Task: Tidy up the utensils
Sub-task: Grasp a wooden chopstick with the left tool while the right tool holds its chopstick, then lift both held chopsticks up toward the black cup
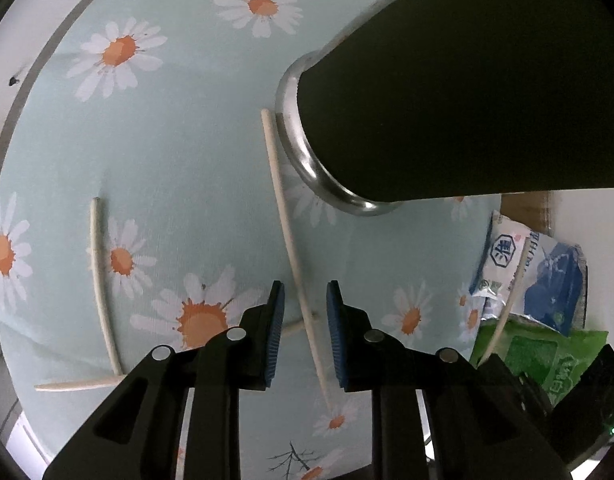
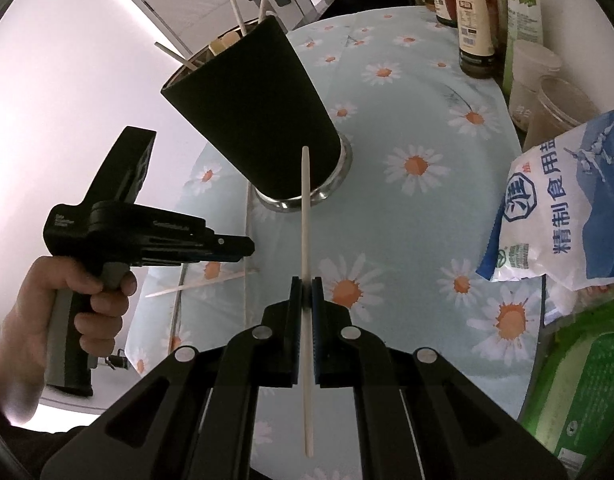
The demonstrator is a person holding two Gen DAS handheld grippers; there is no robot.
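Two chopsticks are in play at once. Right gripper (image 2: 305,292) is clamped on one pale chopstick (image 2: 305,240), pinched near its middle, tip pointing up toward the dark utensil holder (image 2: 251,112), butt hanging below the jaws. Holder stands on the daisy tablecloth (image 2: 419,216) on a steel base ring, mouth tilted away in the fisheye; several sticks already poke from the top. Left gripper (image 1: 305,332) has its jaws parted, blue pads straddling a long chopstick (image 1: 285,216) that lies on the cloth with its far end beside the holder's base; pads look not yet closed on it, contact hard to tell. A short stick crosses under that one near the pads, and two more loose chopsticks (image 1: 99,280) lie to the left. Salt bag (image 2: 563,208) sits at the right edge. Judgement: for the right hand, lift well above the rim, tip first, aim between the sticks already inside, release only once the tip is inside. For the left, close squarely on the single stick, avoid snagging the crossing one, keep clear of the holder's base.
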